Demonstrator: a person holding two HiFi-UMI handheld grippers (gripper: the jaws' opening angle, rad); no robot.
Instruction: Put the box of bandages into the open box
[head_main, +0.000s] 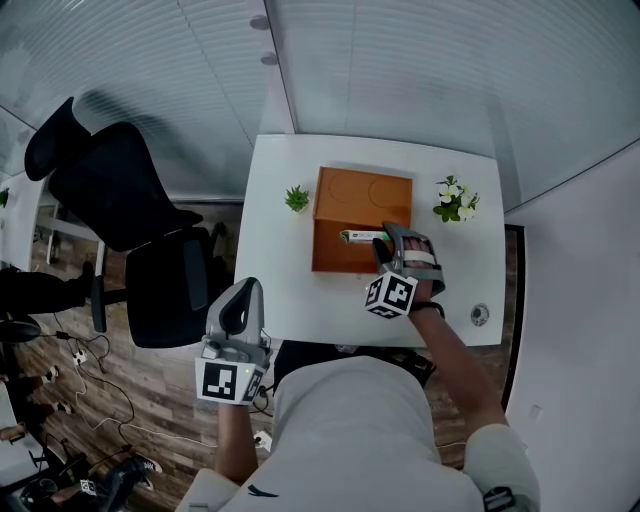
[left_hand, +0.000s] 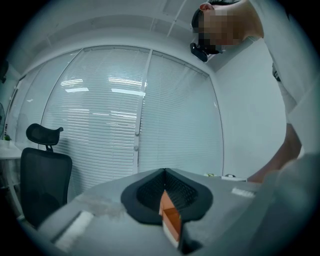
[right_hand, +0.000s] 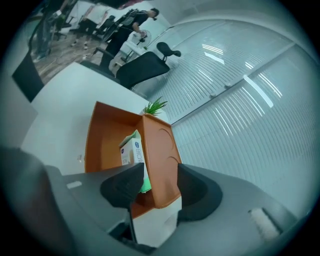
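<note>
An orange open box (head_main: 335, 250) lies on the white table (head_main: 285, 290), its lid (head_main: 365, 192) folded back flat. The white and green box of bandages (head_main: 360, 236) stands inside the tray against the wall by the lid. In the right gripper view the bandage box (right_hand: 134, 152) shows just past the left finger. My right gripper (head_main: 392, 240) (right_hand: 159, 175) is at the orange box's right side, open, jaws spread across the wall between tray and lid. My left gripper (head_main: 245, 292) (left_hand: 164, 172) hangs off the table's near left corner, shut and holding nothing.
A small green plant (head_main: 297, 198) stands left of the orange box and a white-flowered plant (head_main: 457, 200) at the table's far right. A small round object (head_main: 480, 314) lies near the right front corner. A black office chair (head_main: 130, 230) stands left of the table.
</note>
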